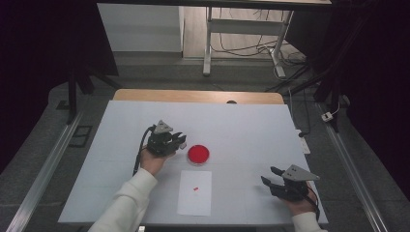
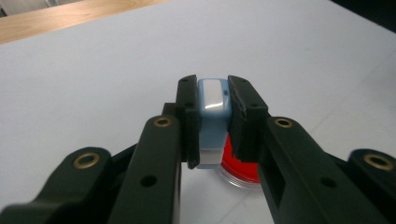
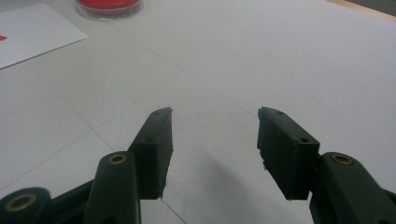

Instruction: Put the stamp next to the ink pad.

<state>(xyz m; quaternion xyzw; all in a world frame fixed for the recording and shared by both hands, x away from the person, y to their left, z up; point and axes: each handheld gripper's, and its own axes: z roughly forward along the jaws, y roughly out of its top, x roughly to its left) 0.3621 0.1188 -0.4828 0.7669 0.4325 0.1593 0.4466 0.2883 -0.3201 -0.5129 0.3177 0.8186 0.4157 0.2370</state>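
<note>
Left gripper (image 2: 212, 121): matte black jaws, brass pivot pins, pinching a small blue block with a glossy white top face (image 2: 213, 116), rounded corners, held upright between the pads. Just beyond and below it, the round clear dish of red ink (image 2: 236, 170), shallow, plastic rim. From the high view the left gripper (image 1: 178, 141) hangs just left of the dish (image 1: 198, 154), forearm in a white sleeve (image 1: 126, 200) angling up from the bottom edge.

White paper sheet (image 1: 195, 192), flat, rectangular, small red mark (image 1: 195, 188) near its middle, lying near the dish on the person's side.

Right gripper (image 3: 214, 133): jaws spread, nothing between; resting low over the smooth white table (image 1: 241, 125), well right of the sheet (image 1: 271, 176).
</note>
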